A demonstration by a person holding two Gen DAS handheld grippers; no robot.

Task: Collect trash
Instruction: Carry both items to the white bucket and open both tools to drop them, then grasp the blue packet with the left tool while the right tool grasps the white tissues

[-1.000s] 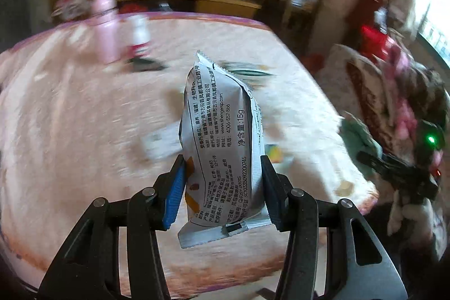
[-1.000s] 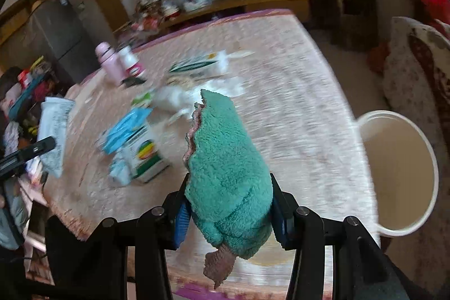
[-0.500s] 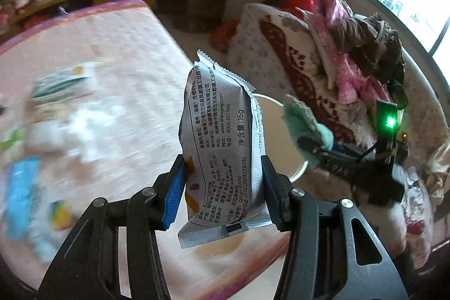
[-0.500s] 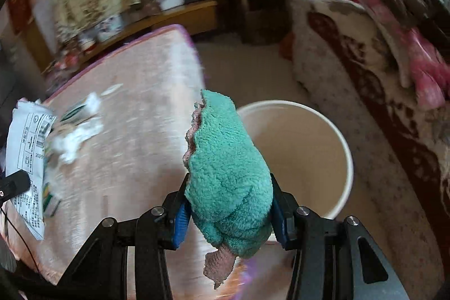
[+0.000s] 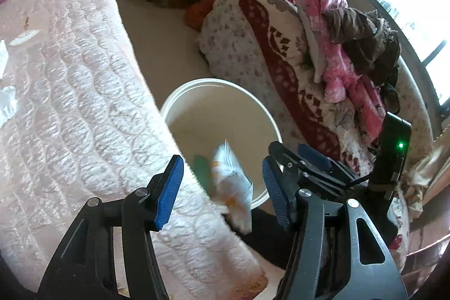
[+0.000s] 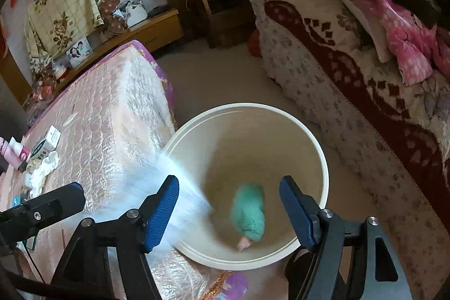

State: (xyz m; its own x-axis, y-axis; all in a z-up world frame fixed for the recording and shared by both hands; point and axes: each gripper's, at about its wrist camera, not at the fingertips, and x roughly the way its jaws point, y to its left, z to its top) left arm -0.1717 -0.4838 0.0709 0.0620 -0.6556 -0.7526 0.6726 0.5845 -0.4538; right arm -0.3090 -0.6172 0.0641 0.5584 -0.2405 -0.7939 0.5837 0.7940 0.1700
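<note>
Both grippers stand with jaws apart over the white bucket [image 6: 323, 159]; the left gripper [image 5: 222, 187] has the snack wrapper [image 5: 233, 184] blurred in mid-air below it, the right gripper [image 6: 229, 208] the green fleece rag [image 6: 249, 212] inside the bucket. Wrapper: light, crinkly, slick, best pinched across its flat middle; rag: soft, compressible (any fold grips). Only the right view shows more litter [image 6: 42, 156] on the mattress [image 6: 112, 108].
</note>
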